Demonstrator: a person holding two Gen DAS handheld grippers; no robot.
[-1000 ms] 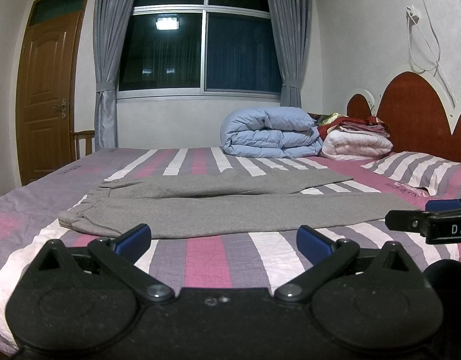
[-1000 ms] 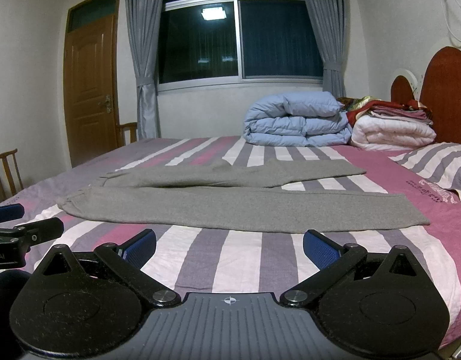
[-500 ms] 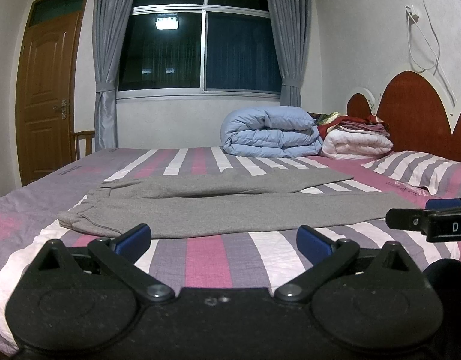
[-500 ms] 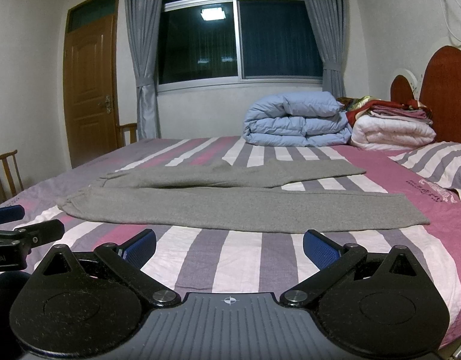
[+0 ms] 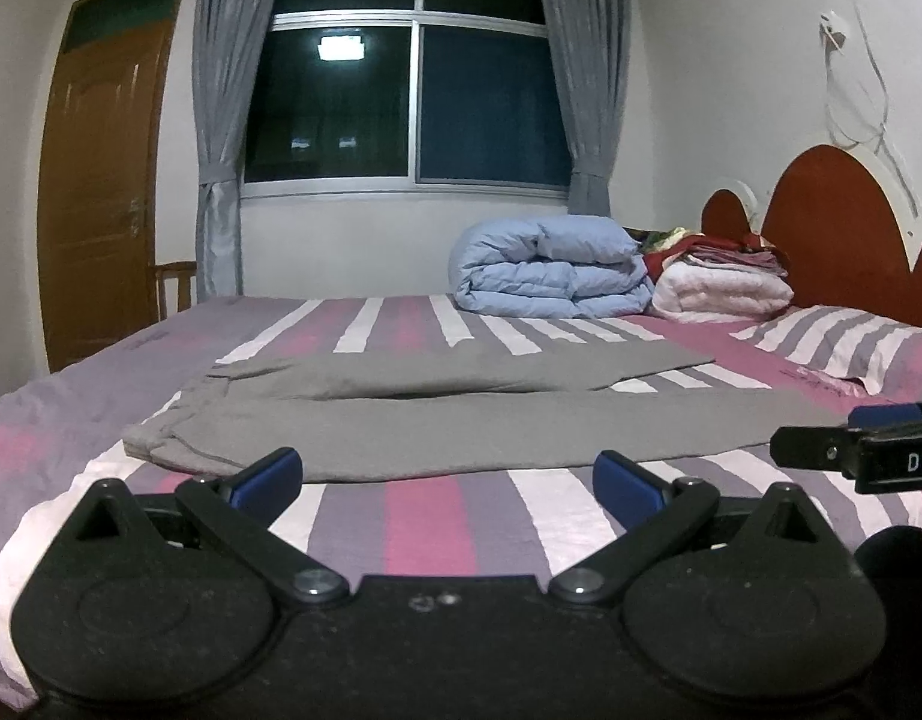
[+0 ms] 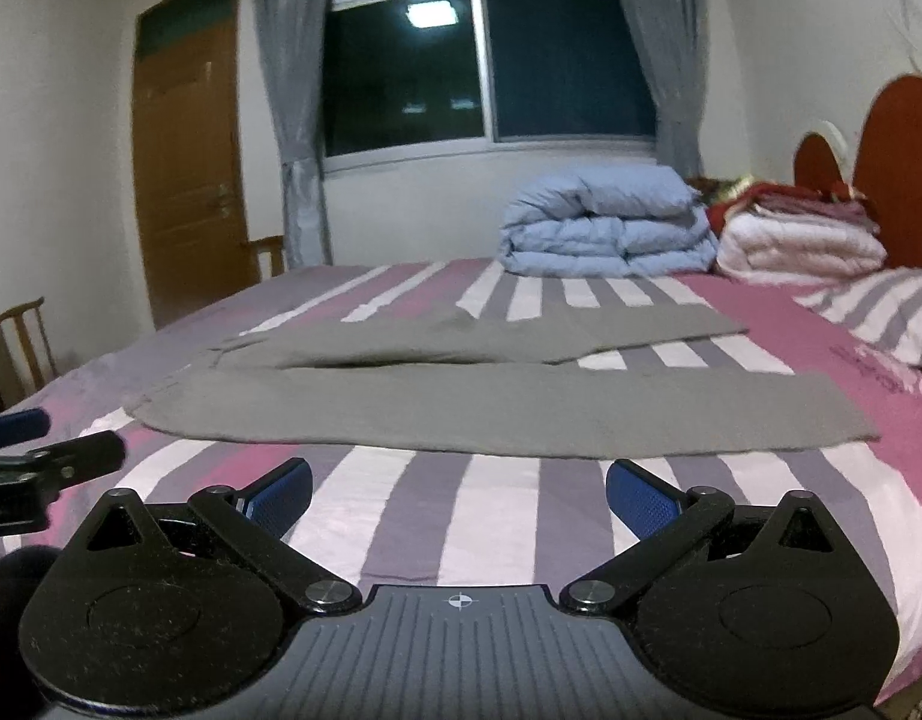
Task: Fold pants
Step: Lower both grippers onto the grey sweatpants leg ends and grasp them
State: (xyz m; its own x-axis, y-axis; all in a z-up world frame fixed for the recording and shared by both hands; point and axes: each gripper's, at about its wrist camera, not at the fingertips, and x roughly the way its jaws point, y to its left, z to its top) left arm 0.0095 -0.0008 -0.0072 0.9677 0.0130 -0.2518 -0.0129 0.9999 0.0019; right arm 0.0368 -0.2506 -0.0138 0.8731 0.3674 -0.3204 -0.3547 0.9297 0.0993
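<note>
Two legs of the grey pants point(image 5: 461, 426) lie spread on the striped bed point(image 5: 425, 516), waistband toward the left, cuffs toward the headboard point(image 5: 832, 228) on the right. The near leg runs straight along the near side of the bed; the far leg angles away from it, leaving a gap of sheet near the cuffs. No fold is made yet.

Left claw point(image 5: 449, 477): fingers spread wide, holding nothing, hovering short of the near edge of the cloth around the waist and thigh. Right claw point(image 6: 458, 495): likewise spread and empty, hovering before the near leg. Neither touches the cloth.

Assessment of the step in hand: bring one leg over the other. In my judgement this is best done by gripping the near leg at two points well apart, the left claw at the waistband corner and the right claw at the cuff end, taking only the top leg's layers. Both ends should lift together and travel level, so the leg lands edge to edge on the far one.

Risk noted: the far leg is skewed, so seams may not align without straightening. A folded blue duvet point(image 6: 610, 222) and stacked bedding point(image 6: 802, 240) sit well apart from the pants.
</note>
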